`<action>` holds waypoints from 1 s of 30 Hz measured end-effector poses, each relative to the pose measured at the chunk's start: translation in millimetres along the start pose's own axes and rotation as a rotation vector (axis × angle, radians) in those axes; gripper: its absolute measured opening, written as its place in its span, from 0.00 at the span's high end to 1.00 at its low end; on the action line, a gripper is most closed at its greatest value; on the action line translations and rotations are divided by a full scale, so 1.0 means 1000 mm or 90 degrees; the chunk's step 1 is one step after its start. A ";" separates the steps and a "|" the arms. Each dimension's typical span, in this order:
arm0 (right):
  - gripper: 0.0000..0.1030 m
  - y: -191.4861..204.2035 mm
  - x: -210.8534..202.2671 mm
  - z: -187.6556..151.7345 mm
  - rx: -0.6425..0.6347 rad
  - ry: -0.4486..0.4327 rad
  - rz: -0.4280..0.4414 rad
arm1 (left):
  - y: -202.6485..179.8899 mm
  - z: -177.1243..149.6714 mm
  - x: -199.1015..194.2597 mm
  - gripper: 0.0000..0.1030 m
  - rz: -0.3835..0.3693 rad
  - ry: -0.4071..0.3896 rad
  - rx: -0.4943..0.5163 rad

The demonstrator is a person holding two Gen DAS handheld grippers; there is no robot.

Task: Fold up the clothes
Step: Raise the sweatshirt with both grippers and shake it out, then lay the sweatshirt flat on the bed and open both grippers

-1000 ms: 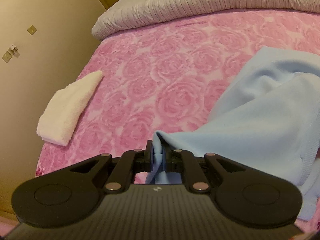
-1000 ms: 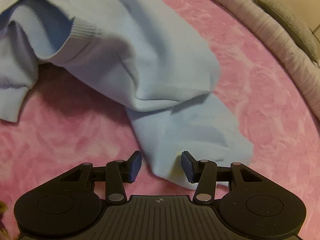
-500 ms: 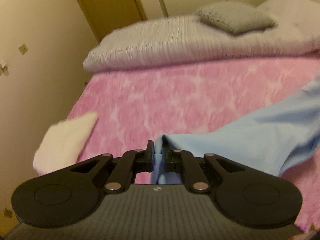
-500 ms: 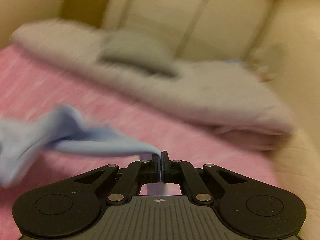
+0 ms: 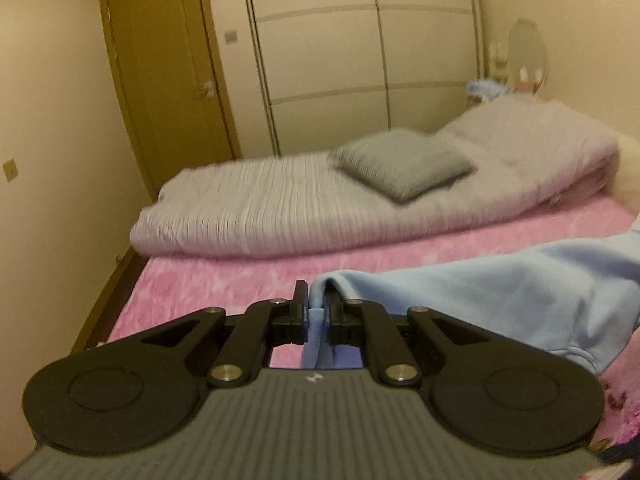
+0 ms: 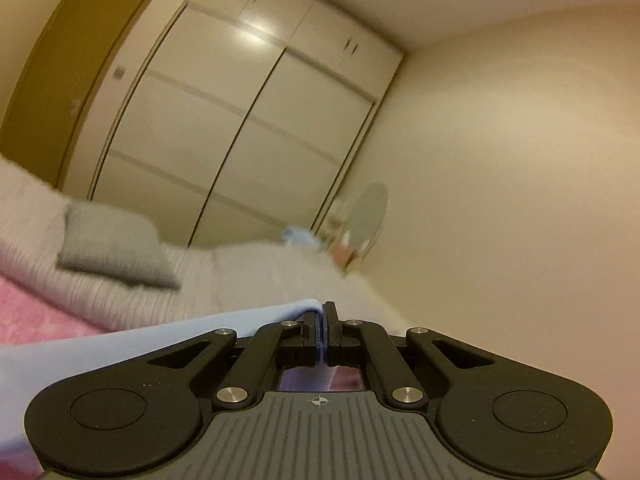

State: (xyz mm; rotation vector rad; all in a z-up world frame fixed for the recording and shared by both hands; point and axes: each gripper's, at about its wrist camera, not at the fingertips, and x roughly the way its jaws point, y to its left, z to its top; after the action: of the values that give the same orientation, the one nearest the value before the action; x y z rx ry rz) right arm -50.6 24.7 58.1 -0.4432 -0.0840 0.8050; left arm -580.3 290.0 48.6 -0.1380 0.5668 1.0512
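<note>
Left gripper (image 5: 319, 307) clamps sweatshirt (image 5: 500, 292) edge | right gripper (image 6: 321, 322) clamps opposite edge | garment spans between, trailing toward 3 o'clock of left jaws, 9 o'clock of right.

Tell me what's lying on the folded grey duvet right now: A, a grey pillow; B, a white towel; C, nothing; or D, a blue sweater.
A: a grey pillow lies on the duvet; the sweater is held by both grippers, left and right.

Left wrist view: low over the bed (image 5: 240, 284), level, facing the wardrobe (image 5: 360, 60) and door (image 5: 160, 80). Right wrist view: tilted upward, rolled, facing the wardrobe (image 6: 240, 120) and wall (image 6: 520, 160). Shared: wardrobe, door, grey pillow (image 5: 400, 164) (image 6: 108, 244), duvet (image 5: 260, 208).
</note>
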 end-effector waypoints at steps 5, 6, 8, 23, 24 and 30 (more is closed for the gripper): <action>1.00 -0.030 0.008 0.032 0.062 -0.041 -0.033 | 0.015 0.053 -0.005 0.93 -0.031 -0.081 0.001; 1.00 -0.034 0.019 0.038 0.079 -0.040 -0.039 | 0.018 0.064 0.005 0.93 -0.041 -0.095 -0.004; 1.00 -0.035 0.062 0.041 0.095 0.004 -0.050 | 0.025 0.083 0.039 0.93 -0.058 -0.105 -0.019; 0.33 0.083 0.232 -0.098 0.163 0.590 0.159 | -0.034 -0.001 0.309 0.87 -0.050 0.319 -0.067; 0.33 0.091 0.225 -0.106 0.178 0.603 0.169 | -0.032 -0.014 0.306 0.87 -0.055 0.335 -0.077; 0.33 0.106 0.173 -0.138 0.290 0.674 0.223 | -0.033 -0.094 0.272 0.87 -0.100 0.431 -0.140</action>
State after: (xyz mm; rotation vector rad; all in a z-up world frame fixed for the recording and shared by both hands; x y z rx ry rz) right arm 31.0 163.5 -127.1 -0.4044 1.1651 0.8115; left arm -487.5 451.0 -173.5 -0.7391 1.0279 0.9001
